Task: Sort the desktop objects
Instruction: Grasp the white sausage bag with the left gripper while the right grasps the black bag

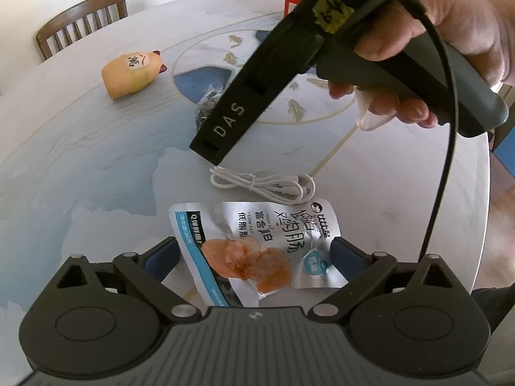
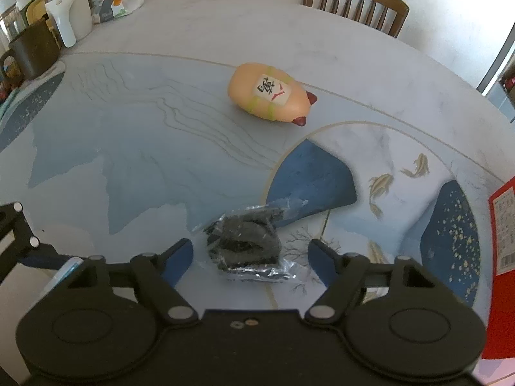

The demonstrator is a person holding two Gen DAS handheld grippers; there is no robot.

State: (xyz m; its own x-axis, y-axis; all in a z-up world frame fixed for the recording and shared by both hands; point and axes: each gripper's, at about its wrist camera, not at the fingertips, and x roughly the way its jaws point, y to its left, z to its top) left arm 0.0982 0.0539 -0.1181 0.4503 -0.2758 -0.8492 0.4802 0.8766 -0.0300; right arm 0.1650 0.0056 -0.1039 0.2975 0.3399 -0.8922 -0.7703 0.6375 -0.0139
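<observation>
Crinkled foil of a silver snack pouch (image 1: pixel 257 251) is being straddled by the wide-spread left gripper (image 1: pixel 254 257), blue pads apart from it. On the glossy painted tabletop (image 2: pixel 128 148), a dark lumpy packet in clear film (image 2: pixel 246 241) is being flanked by the right gripper (image 2: pixel 251 257), jaws open, nothing held. A coiled white cable (image 1: pixel 264 186) is lying just beyond the pouch; a smooth rounded pig figurine (image 2: pixel 268 95) is lying farther off.
</observation>
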